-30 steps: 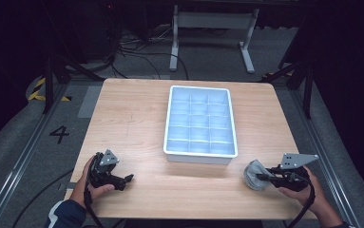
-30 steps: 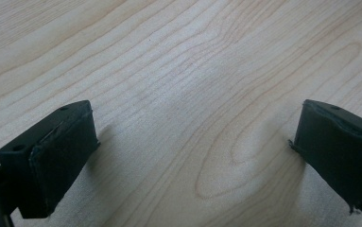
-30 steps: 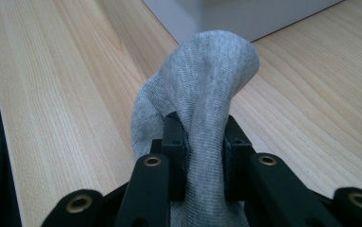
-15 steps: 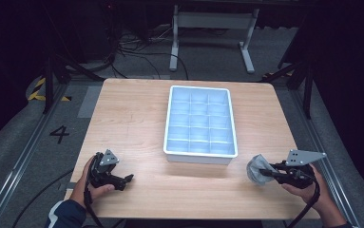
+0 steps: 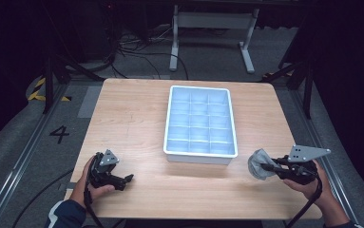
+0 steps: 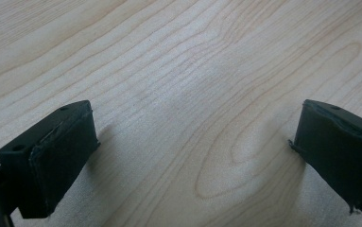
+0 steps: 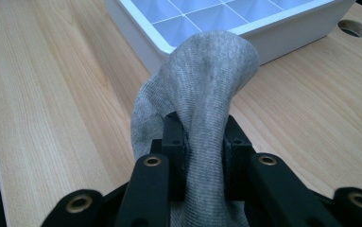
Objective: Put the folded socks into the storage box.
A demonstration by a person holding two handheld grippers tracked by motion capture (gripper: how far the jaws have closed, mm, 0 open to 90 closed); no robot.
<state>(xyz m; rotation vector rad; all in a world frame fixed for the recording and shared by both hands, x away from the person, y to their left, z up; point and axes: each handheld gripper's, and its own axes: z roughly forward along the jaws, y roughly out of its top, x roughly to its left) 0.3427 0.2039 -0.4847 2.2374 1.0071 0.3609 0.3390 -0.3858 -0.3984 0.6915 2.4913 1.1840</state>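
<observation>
While right gripper (image 7: 202,142) pinches grey sock (image 7: 202,80) near tray (image 7: 273,35), left gripper (image 6: 188,151) fingers spread.

Between your two grippers the near strip of the table (image 5: 189,185) lies bare, so you can cross there. The white divided tray (image 5: 200,156) blocks the middle ahead. Open wood runs along both sides of it, wider on your left.
</observation>
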